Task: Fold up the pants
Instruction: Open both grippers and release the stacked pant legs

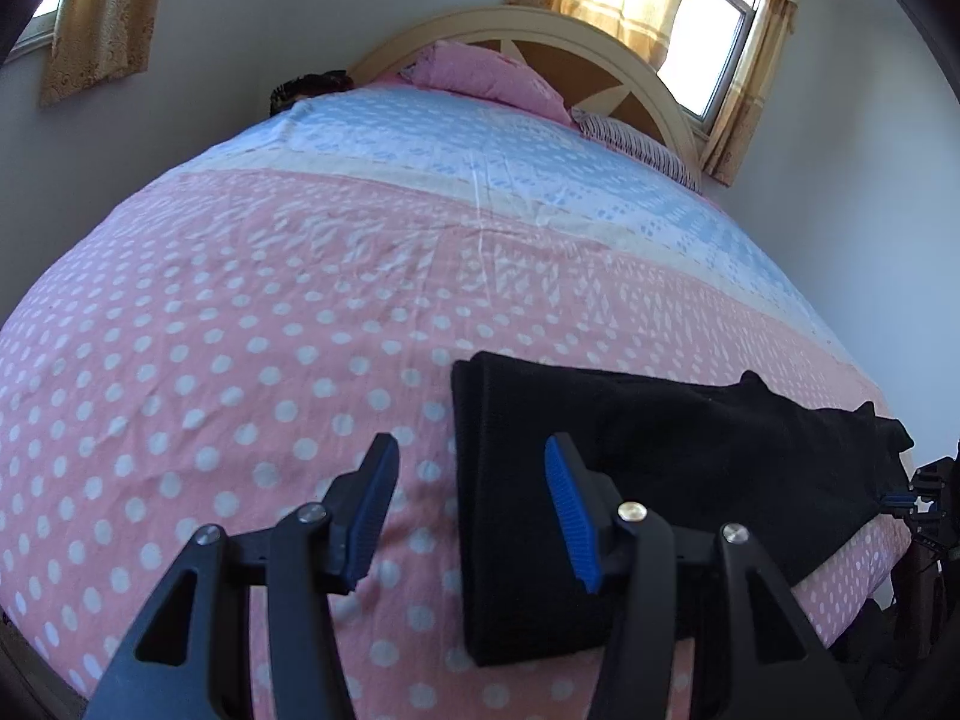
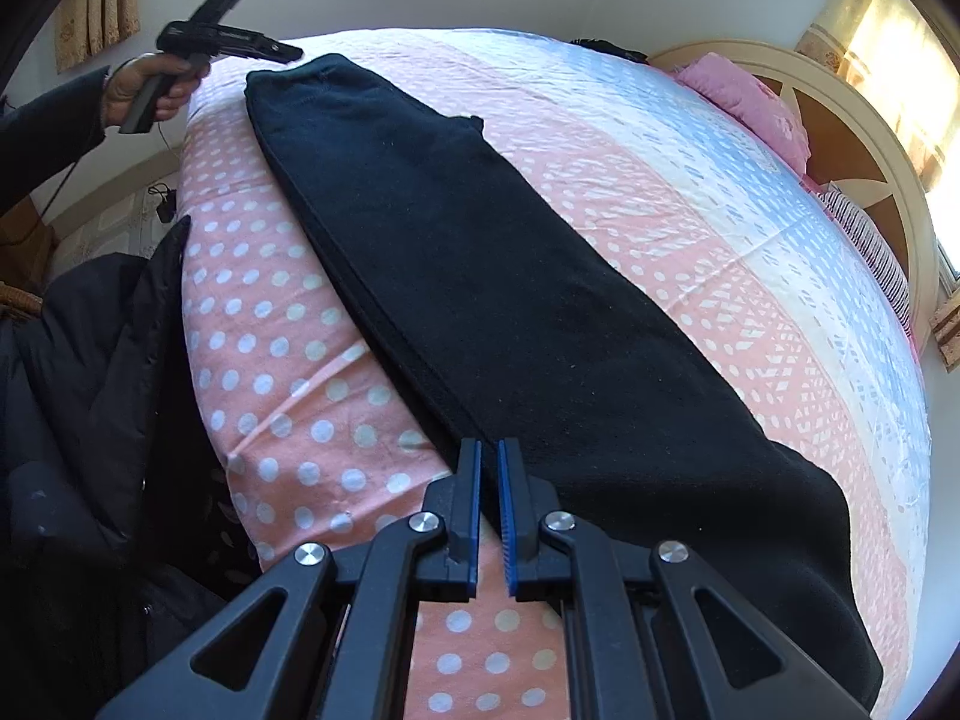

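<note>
Black pants [image 2: 510, 300] lie flat on the bed, folded lengthwise into one long strip. In the left wrist view the strip's squared end [image 1: 660, 456] reaches under my left gripper [image 1: 470, 444]. That gripper stands open just above the end, with the pants' edge and polka-dot sheet showing between its pads. From the right wrist view, a hand [image 2: 150, 90] holds the left gripper [image 2: 273, 15] at the strip's far end. My right gripper [image 2: 489, 445] is shut, its blue pads nipping the pants' near edge at the other end. The right gripper [image 1: 900, 501] also shows at the left view's right margin.
The bed sheet [image 1: 240, 330] is pink with white dots, turning pale blue toward the arched headboard [image 1: 630, 90]. A pink pillow [image 1: 486, 75] and a striped one [image 1: 636, 144] lie there. A dark jacket [image 2: 96, 360] hangs off the bed's side. Curtained windows [image 1: 714, 24] line the walls.
</note>
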`<state>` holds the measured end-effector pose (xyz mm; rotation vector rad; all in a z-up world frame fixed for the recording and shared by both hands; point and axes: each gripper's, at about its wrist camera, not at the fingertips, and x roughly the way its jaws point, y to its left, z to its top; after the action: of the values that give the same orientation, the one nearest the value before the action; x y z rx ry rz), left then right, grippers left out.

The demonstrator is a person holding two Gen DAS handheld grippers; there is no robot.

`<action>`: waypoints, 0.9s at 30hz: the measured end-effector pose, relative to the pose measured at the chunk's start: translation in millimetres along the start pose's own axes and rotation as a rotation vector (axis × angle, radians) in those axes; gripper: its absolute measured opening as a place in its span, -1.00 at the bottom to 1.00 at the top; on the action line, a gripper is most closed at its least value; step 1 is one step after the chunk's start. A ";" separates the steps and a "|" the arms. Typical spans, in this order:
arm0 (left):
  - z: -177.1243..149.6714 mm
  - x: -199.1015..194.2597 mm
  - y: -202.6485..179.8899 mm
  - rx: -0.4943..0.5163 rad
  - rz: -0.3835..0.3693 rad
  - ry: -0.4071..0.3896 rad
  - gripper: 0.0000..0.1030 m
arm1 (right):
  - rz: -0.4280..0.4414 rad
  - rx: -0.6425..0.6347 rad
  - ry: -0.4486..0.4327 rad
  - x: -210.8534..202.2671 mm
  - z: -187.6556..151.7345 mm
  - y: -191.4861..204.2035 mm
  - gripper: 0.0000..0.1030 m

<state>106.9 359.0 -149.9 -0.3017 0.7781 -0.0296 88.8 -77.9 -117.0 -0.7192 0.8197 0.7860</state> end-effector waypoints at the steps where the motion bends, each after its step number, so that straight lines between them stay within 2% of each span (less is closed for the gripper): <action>1: 1.9 6.3 -3.0 0.009 0.028 0.017 0.01 | -0.003 0.000 -0.001 0.3 0.3 0.1 -0.88; 4: 2.5 19.0 -12.1 0.045 0.091 0.044 0.05 | -0.017 0.040 0.010 4.5 0.3 -6.2 -0.88; 6: 3.1 16.3 -13.3 0.037 0.098 0.041 0.05 | -0.005 0.085 0.049 13.4 -3.4 -10.2 -0.88; 8: 3.8 10.0 -13.5 0.017 0.113 0.039 0.04 | 0.001 0.091 0.044 13.9 -9.5 -10.4 -0.88; 10: 6.0 -7.1 -25.5 0.039 0.144 -0.024 0.00 | 0.006 0.121 0.026 7.7 -15.3 -13.7 -0.88; 12: 10.0 -21.7 -47.7 0.091 0.133 -0.065 0.00 | 0.000 0.180 -0.005 -0.6 -23.4 -20.6 -0.88; 16: 15.2 -23.3 -125.5 0.272 0.038 -0.049 0.06 | -0.052 0.337 -0.059 -17.1 -51.4 -43.2 -0.88; 18: 10.5 -16.3 -173.8 0.369 -0.042 -0.025 0.06 | -0.082 0.430 -0.077 -28.1 -70.7 -60.5 -0.88; 25: -36.9 20.4 -344.6 0.655 -0.322 0.073 0.06 | -0.176 0.761 -0.189 -79.7 -142.2 -104.2 -0.88; 27: -50.6 28.6 -383.1 0.709 -0.388 0.100 0.06 | -0.234 0.839 -0.194 -90.0 -159.3 -115.5 -0.79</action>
<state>124.4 -24.5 -96.8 0.2305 0.7511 -0.6759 87.7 -292.7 -91.4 0.0168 0.7799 0.2405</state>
